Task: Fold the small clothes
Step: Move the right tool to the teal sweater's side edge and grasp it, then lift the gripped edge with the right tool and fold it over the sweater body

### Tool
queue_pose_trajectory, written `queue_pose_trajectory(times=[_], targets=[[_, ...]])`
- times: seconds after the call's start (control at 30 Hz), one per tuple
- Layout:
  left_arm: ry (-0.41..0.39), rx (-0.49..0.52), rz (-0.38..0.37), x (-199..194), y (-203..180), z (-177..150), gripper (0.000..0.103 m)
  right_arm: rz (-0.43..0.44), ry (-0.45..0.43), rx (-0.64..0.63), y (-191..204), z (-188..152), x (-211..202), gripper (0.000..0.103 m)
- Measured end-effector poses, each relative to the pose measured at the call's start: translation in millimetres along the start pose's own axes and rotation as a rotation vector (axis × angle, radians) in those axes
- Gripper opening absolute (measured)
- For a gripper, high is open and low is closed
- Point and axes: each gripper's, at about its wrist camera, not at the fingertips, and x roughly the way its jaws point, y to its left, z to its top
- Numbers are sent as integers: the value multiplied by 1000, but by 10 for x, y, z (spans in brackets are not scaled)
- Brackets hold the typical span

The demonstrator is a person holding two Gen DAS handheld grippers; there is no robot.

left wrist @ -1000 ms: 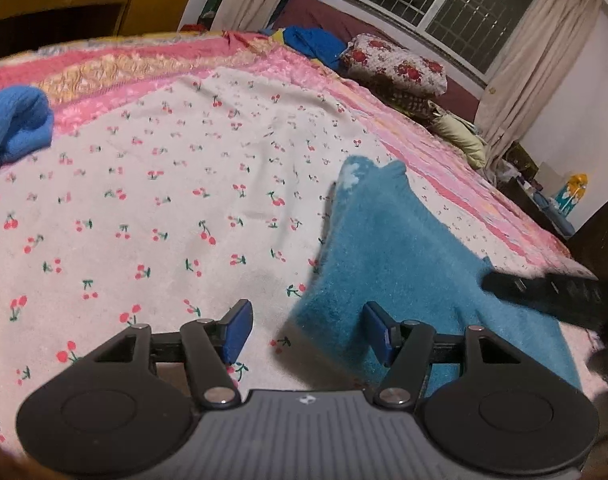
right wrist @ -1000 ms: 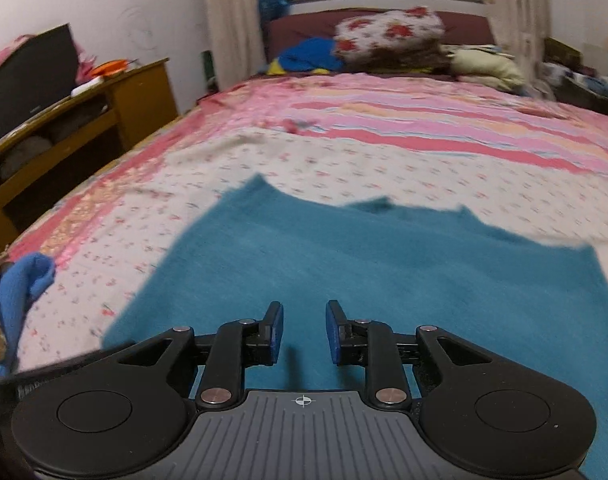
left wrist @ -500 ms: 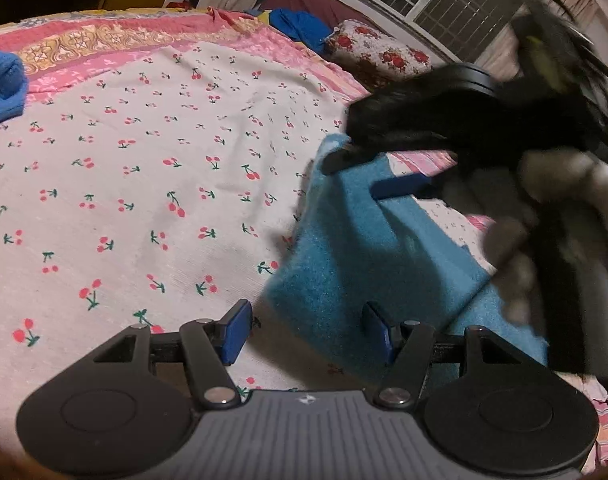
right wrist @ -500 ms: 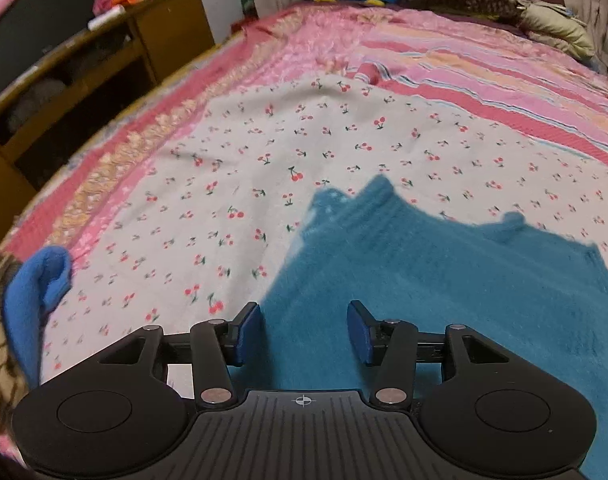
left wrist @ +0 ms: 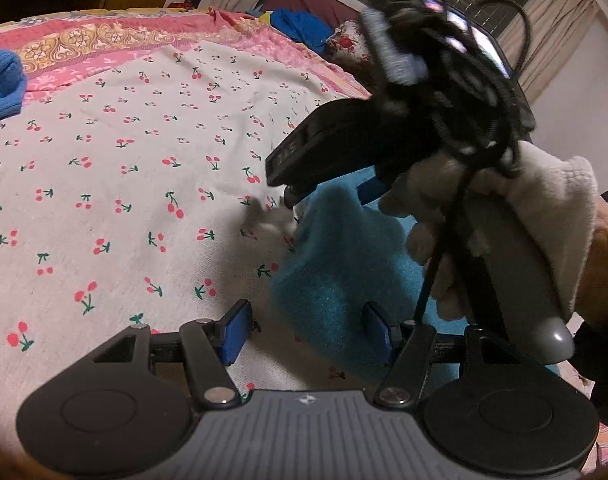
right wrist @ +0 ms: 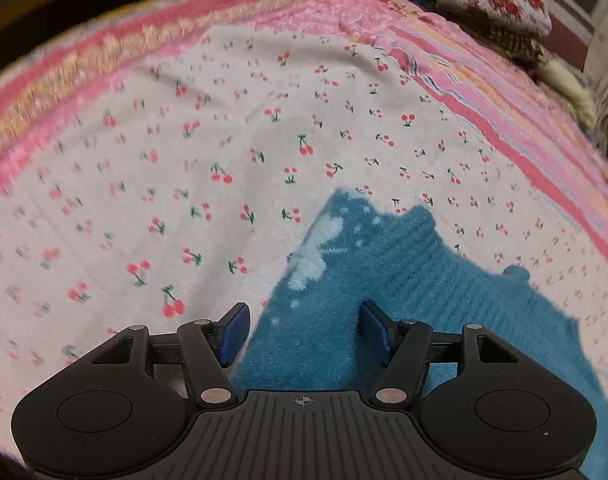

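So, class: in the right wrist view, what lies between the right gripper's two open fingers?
The edge of the teal sweater lies between the right gripper fingers, with cherry-print sheet beside it.

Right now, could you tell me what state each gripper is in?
Left gripper: open, holding nothing; teal sweater edge lies between its fingers.
Right gripper: open, holding nothing, over the sweater.

Sweater (right wrist: 404,280): we see it on the sheet (right wrist: 184,160), right of centre.
Pillow (right wrist: 496,4): far behind, on the bed.
Cloth (left wrist: 0,84): far left edge.
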Motion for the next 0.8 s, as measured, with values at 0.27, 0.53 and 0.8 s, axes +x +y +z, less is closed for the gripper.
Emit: queue_pose_trajectory(times=[0.27, 0.53, 0.8], targets=[[-45, 13, -14, -86, -40, -41, 69, -7, -17, -25, -125, -44, -113, 29], [-138, 62, -31, -197, -126, -121, 87, 110, -105, 121, -580, -126, -516, 23], [-158, 220, -5, -194, -573, -203, 80, 225, -210, 274, -1249, -445, -975, 22]])
